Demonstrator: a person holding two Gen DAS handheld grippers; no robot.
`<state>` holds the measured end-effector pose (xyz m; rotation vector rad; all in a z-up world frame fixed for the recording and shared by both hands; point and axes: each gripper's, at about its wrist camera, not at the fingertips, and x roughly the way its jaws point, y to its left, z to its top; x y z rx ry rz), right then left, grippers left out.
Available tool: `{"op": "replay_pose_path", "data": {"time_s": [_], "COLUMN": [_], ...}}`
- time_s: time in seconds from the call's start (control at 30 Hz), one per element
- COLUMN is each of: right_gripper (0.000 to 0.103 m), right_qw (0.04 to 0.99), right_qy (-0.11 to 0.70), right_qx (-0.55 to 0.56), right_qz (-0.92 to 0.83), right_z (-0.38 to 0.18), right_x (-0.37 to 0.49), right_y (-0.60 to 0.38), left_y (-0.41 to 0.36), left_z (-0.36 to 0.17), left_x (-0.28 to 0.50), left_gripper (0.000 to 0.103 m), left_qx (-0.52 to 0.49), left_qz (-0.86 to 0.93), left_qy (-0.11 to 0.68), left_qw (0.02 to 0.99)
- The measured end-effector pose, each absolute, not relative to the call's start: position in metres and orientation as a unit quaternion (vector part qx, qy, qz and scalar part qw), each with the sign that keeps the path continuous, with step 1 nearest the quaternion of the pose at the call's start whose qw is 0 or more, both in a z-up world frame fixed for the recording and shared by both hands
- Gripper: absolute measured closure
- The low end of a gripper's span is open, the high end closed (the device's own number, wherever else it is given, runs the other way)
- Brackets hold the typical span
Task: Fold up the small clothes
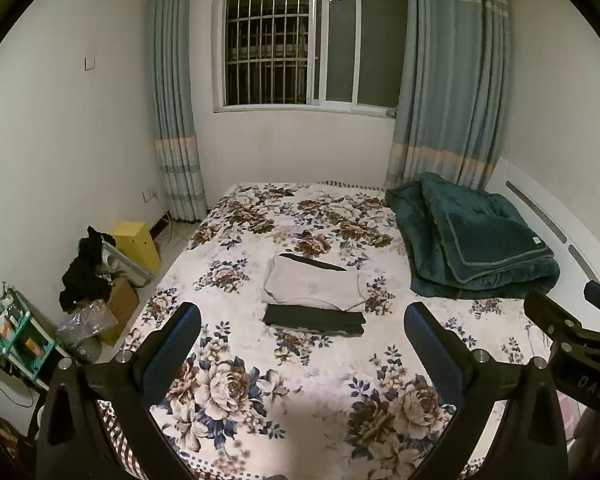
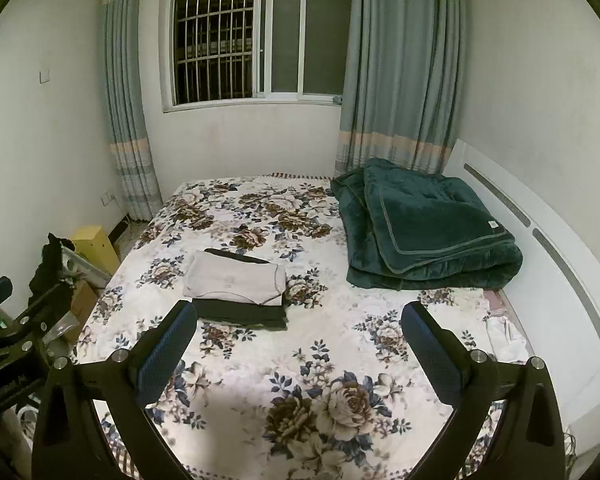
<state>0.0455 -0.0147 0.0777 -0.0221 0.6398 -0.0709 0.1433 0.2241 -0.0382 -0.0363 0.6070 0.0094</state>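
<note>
Two wrist views from the near end of the bed

Both look down its length toward the far window; the left view sits further left, and both share the bed (image 1: pixel 260 412) (image 2: pixel 340 320) and folded clothes (image 1: pixel 315 294) (image 2: pixel 236 286).

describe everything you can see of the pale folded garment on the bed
The pale folded garment is a beige, soft-looking knit folded into a flat rectangle, with a curved seam or hem showing at its right end. It lies on top of a dark folded garment that sticks out along its near edge; another dark strip shows at its far edge. The stack sits mid-bed on the floral bedspread, and neither gripper touches it.
</note>
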Motion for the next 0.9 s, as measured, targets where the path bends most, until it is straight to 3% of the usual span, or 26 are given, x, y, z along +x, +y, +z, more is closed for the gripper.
{"op": "replay_pose_path", "data": {"time_s": [0.9], "right_gripper": [0.000], "right_qw": [0.950], "right_qy": [0.310], "right_qx": [-0.011], "right_qz": [-0.038], "right_z": [0.096], "right_x": [0.041], "right_y": [-0.011], "left_y": [0.217], "left_z": [-0.019], "left_x": [0.142], "left_gripper": [0.000], "left_qx": [-0.005], "left_qz": [0.011], "left_qy": [0.275], "left_qw": [0.961]}}
